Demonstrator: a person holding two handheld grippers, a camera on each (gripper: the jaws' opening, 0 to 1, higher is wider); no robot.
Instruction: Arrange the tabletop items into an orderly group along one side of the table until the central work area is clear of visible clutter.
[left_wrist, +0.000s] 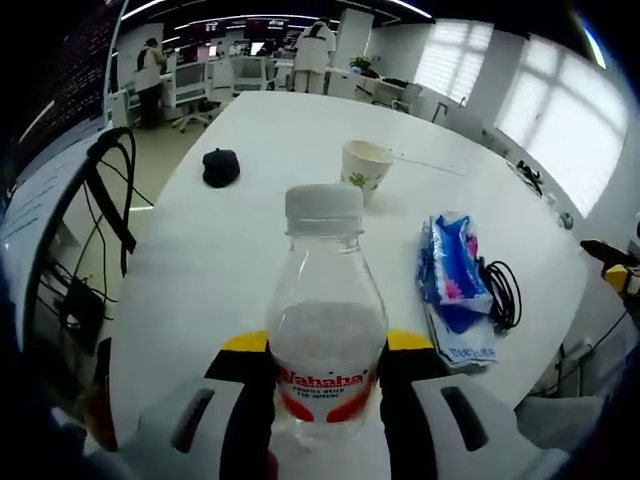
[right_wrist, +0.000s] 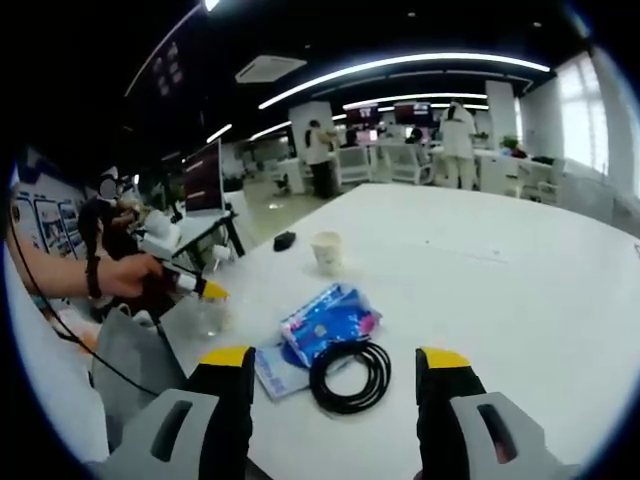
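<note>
on the white tabletop (left_wrist: 250, 180) the job looks barely begun: the left gripper (left_wrist: 325, 385) clamps a clear plastic water bottle with a red label (left_wrist: 325, 330), while the right gripper (right_wrist: 335, 385) hangs released above a coiled black cable (right_wrist: 350, 375). a blue tissue pack (right_wrist: 328, 318), paper cup (left_wrist: 365, 165) and small black object (left_wrist: 220, 166) lie scattered. an open office with desks and people lies beyond.

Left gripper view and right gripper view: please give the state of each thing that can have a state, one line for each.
Left gripper: shut on the bottle.
Bottle: upright, capped, clear.
Right gripper: open, holding nothing.
Paper cup: upright, open top.
Black cable: coiled, lying flat.
Blue tissue pack: lying flat beside the cable.
Black mouse: resting on the table.
</note>
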